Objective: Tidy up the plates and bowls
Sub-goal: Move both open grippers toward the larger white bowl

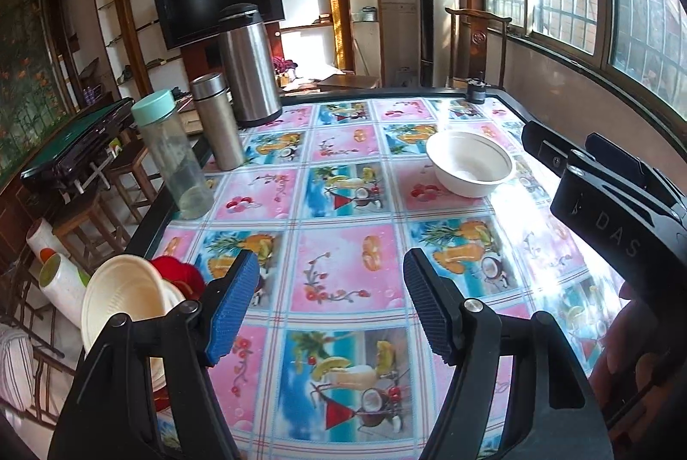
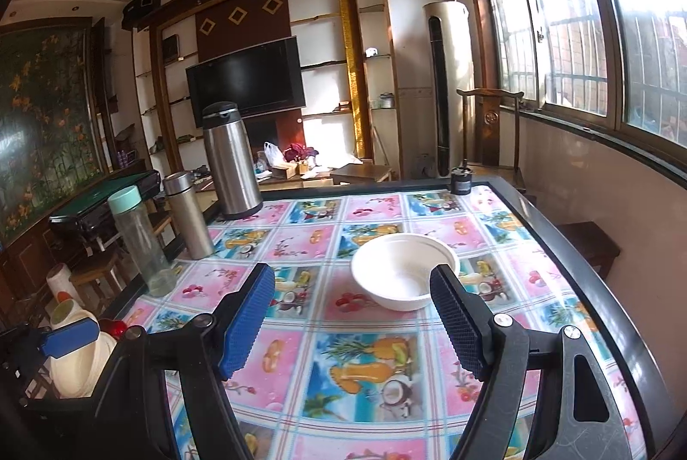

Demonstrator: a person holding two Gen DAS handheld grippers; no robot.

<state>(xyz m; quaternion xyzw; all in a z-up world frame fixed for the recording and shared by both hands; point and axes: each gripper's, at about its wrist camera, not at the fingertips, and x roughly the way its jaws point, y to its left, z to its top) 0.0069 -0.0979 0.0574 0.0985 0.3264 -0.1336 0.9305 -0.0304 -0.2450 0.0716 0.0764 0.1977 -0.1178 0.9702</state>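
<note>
white bowl (image 2: 403, 271) sits mid-frame on the fruit-print tablecloth (image 2: 343, 365), nothing touching it; right gripper (image 2: 352, 322) spread wide just below it, empty. left gripper (image 1: 330, 305) also gaping, empty; cream bowls (image 1: 124, 301) stacked at lower left.

**Where things stand on the counter**

A bowl (image 2: 404, 271) sits upright on the counter (image 2: 369, 382), toward the right side and about midway back. Along the left edge stand three vessels in a row running backward: a bottle (image 2: 139, 241) nearest, a flask (image 2: 188, 215) just behind it, and a tall jug (image 2: 229, 166) farthest back. A small pot (image 2: 460, 183) stands at the far right corner. Off the near left corner, beyond the counter's edge, a stack of bowls (image 1: 124, 301) leans on its side. The right tool (image 2: 352, 318) hovers in front of the lone bowl, jaws spread; the left tool (image 1: 330, 309) hangs over the near left part, likewise spread, well apart from that bowl
</note>
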